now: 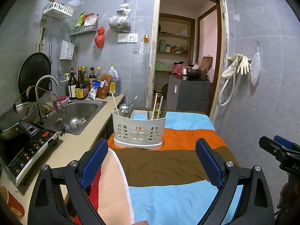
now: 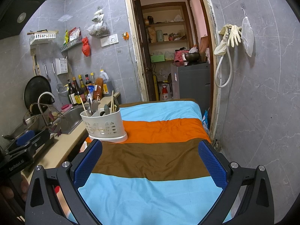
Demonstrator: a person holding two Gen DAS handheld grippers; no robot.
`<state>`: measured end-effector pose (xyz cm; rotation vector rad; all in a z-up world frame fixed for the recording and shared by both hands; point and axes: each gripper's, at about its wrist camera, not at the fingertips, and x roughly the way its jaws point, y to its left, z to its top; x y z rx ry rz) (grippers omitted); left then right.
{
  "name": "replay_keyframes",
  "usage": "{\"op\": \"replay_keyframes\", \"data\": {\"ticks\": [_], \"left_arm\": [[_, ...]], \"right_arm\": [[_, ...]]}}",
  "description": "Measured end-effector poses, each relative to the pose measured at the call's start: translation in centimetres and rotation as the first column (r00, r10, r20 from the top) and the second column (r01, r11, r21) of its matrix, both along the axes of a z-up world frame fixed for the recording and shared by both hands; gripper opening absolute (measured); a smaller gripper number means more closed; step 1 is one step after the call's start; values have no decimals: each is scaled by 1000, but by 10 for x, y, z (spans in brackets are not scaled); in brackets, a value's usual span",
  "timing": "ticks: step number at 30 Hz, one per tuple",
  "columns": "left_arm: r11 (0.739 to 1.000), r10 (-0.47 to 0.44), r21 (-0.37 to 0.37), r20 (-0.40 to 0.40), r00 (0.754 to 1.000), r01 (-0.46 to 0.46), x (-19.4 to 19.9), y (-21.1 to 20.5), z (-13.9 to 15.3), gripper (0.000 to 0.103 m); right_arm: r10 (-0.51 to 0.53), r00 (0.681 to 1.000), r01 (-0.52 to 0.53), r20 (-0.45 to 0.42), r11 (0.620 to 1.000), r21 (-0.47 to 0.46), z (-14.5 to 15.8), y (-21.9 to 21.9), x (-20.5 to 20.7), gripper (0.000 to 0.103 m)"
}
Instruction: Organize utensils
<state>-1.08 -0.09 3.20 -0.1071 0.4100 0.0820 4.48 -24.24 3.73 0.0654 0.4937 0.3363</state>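
The left claw (image 1: 151,161) stands wide open and empty above the striped cloth (image 1: 168,165) that covers the surface, its blue pads (image 1: 209,164) spread well apart. Straight ahead of it, on the orange stripe, sits the white utensil caddy (image 1: 139,129), upright, holding a ladle (image 1: 123,108), chopsticks (image 1: 155,105) and other metal utensils in its compartments. The right claw (image 2: 150,161) is likewise wide open and holds nothing; from it the caddy (image 2: 105,126) lies ahead and to the left, near the cloth's (image 2: 155,161) left edge, just beside the kitchen counter (image 2: 61,148) with the steel sink (image 2: 72,118).
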Motion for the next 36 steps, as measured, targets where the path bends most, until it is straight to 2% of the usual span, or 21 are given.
{"op": "replay_keyframes", "data": {"ticks": [36], "left_arm": [[1000, 2, 3, -2, 1000, -2, -1, 1, -2, 91]], "right_arm": [[1, 1000, -1, -2, 1000, -1, 1, 0, 0, 103]]}}
